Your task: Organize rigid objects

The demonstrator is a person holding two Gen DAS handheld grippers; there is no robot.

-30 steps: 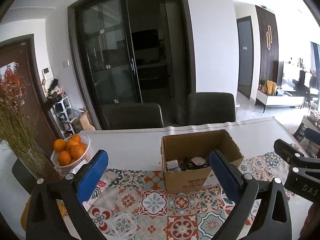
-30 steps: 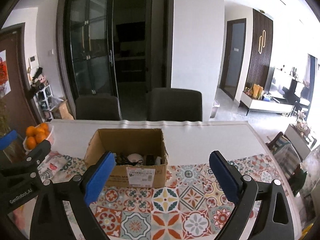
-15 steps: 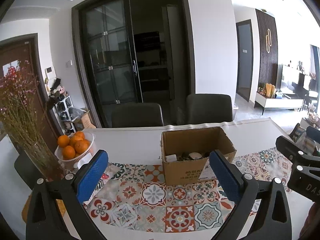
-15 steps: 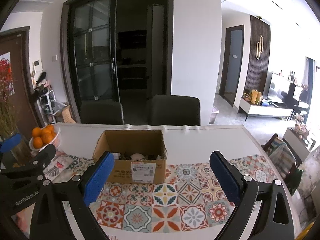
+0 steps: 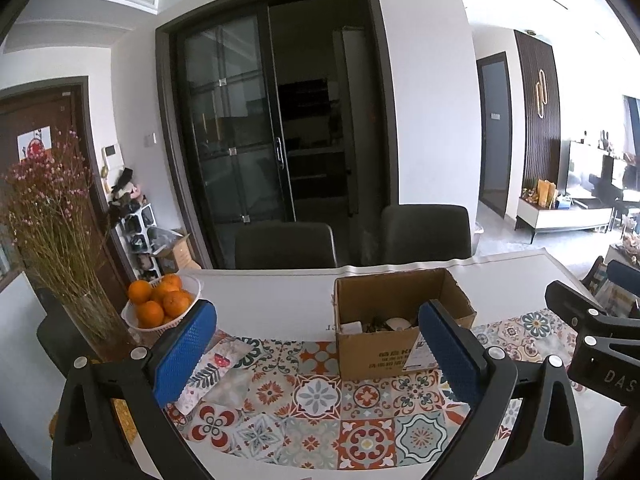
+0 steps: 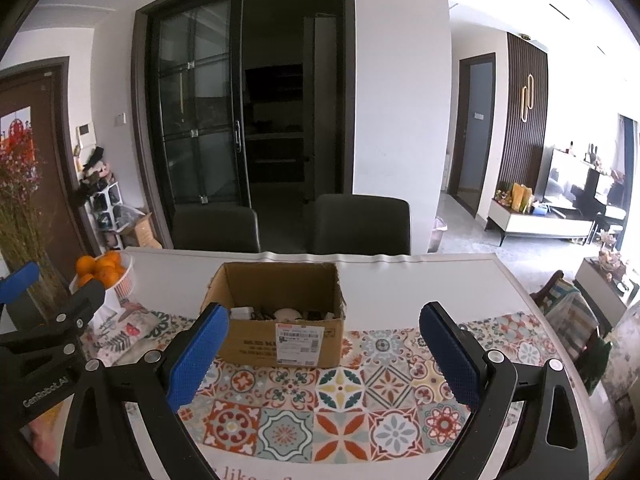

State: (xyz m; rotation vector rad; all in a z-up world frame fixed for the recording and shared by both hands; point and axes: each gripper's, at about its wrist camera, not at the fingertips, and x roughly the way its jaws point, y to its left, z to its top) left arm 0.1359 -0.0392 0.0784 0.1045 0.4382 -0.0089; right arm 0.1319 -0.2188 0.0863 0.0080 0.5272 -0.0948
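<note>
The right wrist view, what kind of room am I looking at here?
Most likely the dining area of a home. A dining table with a patterned tile-print runner has two dark chairs behind it, a basket of oranges sits on it, and a living room TV console shows beyond.

a home, dining area: table (image 6: 420,280) with a tiled-pattern cloth (image 6: 340,392), two chairs (image 6: 360,220) at 12 o'clock, oranges (image 5: 160,300) and dried flowers (image 5: 52,216) at 9, glass doors (image 6: 196,120) behind, a lounge with a tv unit (image 6: 536,224) at 3.
</note>
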